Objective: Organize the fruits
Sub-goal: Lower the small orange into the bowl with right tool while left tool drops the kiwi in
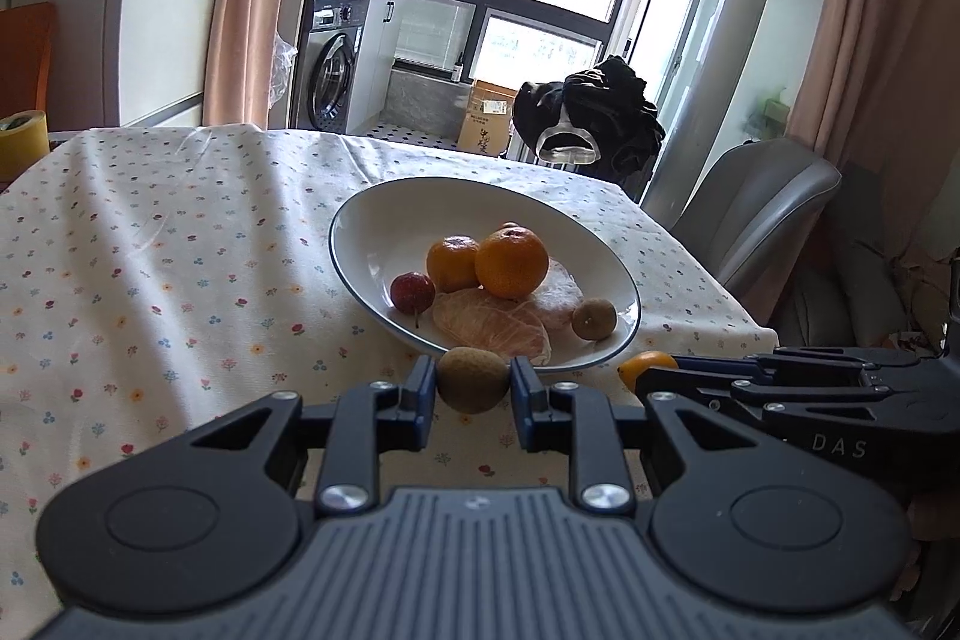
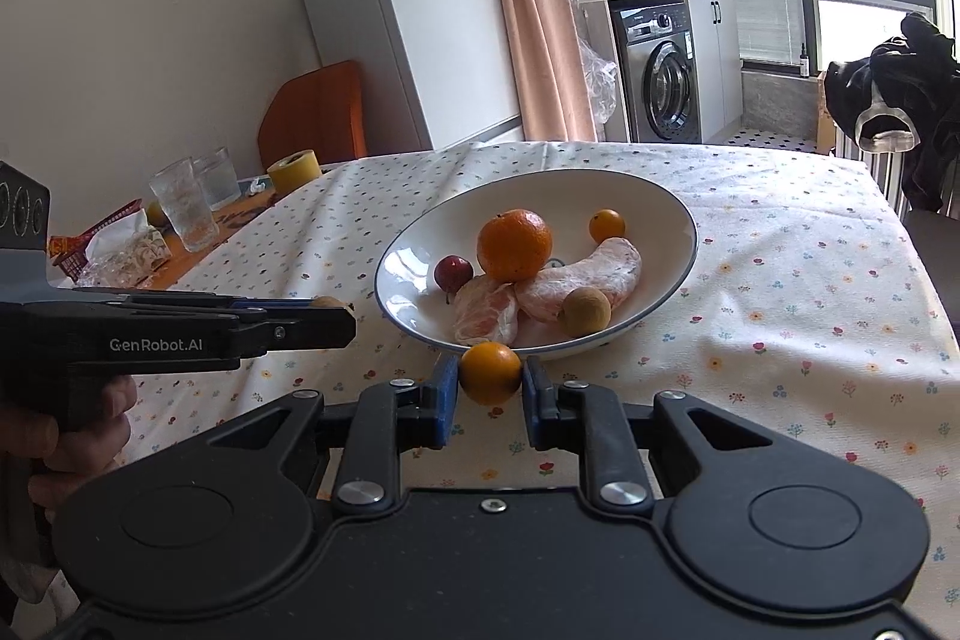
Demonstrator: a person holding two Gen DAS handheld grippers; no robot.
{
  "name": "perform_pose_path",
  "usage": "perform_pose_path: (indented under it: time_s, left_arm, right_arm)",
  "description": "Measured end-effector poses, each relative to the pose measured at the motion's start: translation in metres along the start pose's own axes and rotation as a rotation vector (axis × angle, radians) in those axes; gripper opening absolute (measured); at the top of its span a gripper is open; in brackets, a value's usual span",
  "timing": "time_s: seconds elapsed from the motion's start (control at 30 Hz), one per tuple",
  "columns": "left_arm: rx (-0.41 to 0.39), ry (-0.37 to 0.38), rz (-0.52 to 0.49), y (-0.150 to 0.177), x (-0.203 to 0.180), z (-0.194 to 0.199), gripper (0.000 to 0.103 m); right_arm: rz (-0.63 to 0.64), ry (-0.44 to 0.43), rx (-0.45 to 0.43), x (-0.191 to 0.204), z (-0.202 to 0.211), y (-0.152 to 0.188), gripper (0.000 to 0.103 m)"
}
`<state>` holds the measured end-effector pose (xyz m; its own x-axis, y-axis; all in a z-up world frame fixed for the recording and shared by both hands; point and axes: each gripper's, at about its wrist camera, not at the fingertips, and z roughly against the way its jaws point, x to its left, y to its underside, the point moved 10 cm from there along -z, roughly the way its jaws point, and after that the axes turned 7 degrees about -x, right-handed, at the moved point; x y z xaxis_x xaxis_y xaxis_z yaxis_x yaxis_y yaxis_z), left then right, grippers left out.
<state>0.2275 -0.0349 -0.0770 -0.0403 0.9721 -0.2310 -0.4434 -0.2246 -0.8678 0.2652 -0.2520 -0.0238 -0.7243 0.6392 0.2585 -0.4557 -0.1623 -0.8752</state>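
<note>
Floral cloth covers the bench (image 1: 150, 280), with a washing machine (image 2: 663, 76) beyond. Ahead of both pairs of fingers sits a white bowl (image 1: 372, 226) holding a large mandarin (image 2: 514, 245), peeled segments (image 2: 591, 274), a red fruit (image 1: 412, 292) and a brown longan (image 2: 584, 311). The left gripper (image 1: 472, 381) has its fingers closed on a second brown longan (image 1: 472, 379). The right gripper (image 2: 490, 381) pinches a small orange kumquat (image 2: 490, 373), just short of the bowl's near rim.
</note>
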Motion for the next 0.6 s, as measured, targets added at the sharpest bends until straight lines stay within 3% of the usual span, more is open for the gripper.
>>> perform_pose_path:
  time_s: [0.6]
  left_arm:
    - [-0.042, -0.010, -0.017, -0.018, -0.001, 0.005, 0.025]
  right_arm:
    - [0.010, 0.008, -0.045, -0.002, 0.003, -0.017, 0.021]
